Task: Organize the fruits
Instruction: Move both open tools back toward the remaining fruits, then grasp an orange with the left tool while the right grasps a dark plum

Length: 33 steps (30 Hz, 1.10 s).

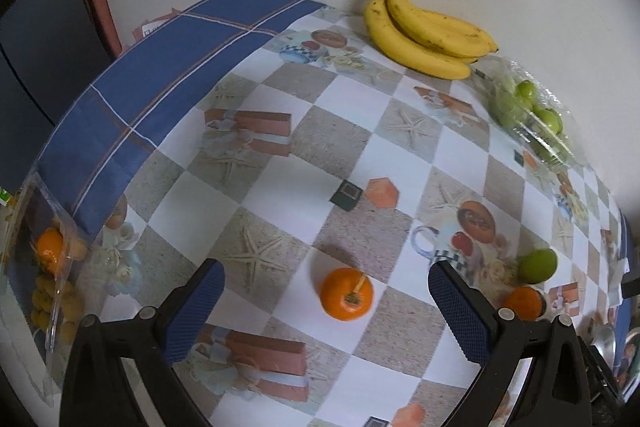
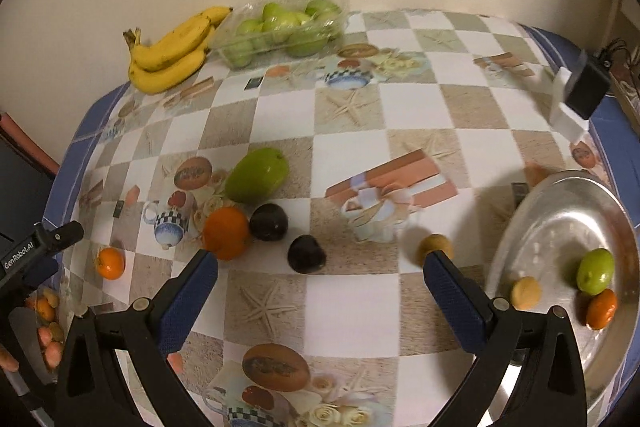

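My left gripper is open low over the table, with a small orange lying between its blue fingers, untouched. A green fruit and another orange lie to the right. My right gripper is open and empty above a dark plum. Beyond it lie a second plum, an orange and a large green fruit. A small tan fruit touches the right fingertip. The metal plate at right holds a green fruit, an orange and a yellow fruit.
Bananas and a clear box of green fruits sit against the back wall. A plastic bag of small fruits lies at the table's left edge. A black-and-white device stands at the far right edge.
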Motion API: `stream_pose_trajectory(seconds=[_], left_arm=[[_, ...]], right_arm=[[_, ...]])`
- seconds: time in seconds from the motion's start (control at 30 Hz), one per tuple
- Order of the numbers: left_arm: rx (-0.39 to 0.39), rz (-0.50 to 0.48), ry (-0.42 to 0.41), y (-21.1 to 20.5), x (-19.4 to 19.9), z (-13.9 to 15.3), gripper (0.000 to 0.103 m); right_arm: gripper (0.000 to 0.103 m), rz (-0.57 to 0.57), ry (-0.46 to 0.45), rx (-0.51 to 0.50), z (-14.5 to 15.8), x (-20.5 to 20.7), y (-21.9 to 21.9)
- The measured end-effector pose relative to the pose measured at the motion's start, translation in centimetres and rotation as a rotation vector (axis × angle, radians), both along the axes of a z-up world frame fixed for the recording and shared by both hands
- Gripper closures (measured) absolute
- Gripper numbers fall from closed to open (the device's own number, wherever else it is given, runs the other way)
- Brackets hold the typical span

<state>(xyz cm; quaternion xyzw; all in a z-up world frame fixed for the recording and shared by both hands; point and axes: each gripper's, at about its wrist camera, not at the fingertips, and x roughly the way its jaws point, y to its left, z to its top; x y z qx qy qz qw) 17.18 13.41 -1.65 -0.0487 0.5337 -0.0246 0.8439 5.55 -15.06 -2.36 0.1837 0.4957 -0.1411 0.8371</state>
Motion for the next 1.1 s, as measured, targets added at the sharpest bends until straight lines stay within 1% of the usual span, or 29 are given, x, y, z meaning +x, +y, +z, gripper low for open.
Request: stream_pose_trajectory(seconds=[0.27,0.33,0.4,0.5,0.53,0.6,0.73,0.8,0.83,0.97,1.1], left_arm=[[-0.029,-0.001,0.068,0.3,0.9,-2.2,0.001],[-0.038,0.003,0.084,0.2,1.0,-2.7,0.003],[-0.053,0.0,0.095,0.0,1.0,-3.0,0.01],[-0.068,-0.009,0.111,-0.3,1.0,-3.5,0.016],[-0.069,-0.01,0.115,-0.4,1.0,-3.6,0.016],[-0.078,-0.016,0.122,-0.6,1.1,-3.8,0.022],[-0.085,-0.021,0.132,-0.9,1.3,-4.1,0.029],[-0.081,-0.019,0.137,-0.9,1.2,-4.2,0.034],[-0.082,-0.02,0.139,-0.9,1.2,-4.3,0.035],[-0.087,-0.025,0.151,-1.1,1.3,-4.6,0.049],[-0.092,-0.021,0.16,-1.1,1.4,-4.8,0.061]], right_arm=[[0.001,0.002,0.056,0.001,-2.1,1.0,0.4],[0.005,0.0,0.065,0.006,-2.4,1.1,0.4],[0.016,-0.005,0.069,0.015,-2.7,1.2,0.2],[0.021,-0.01,0.079,0.021,-3.1,1.3,0.0],[0.024,-0.01,0.082,0.023,-3.3,1.4,0.0],[0.034,-0.011,0.086,0.026,-3.4,1.4,0.0],[0.042,-0.009,0.089,0.024,-3.6,1.8,0.1],[0.049,-0.007,0.089,0.024,-3.6,1.8,0.2],[0.05,-0.006,0.09,0.026,-3.7,1.9,0.2],[0.06,-0.005,0.09,0.029,-3.8,2.2,0.2],[0.063,-0.004,0.088,0.034,-3.8,2.2,0.2]])
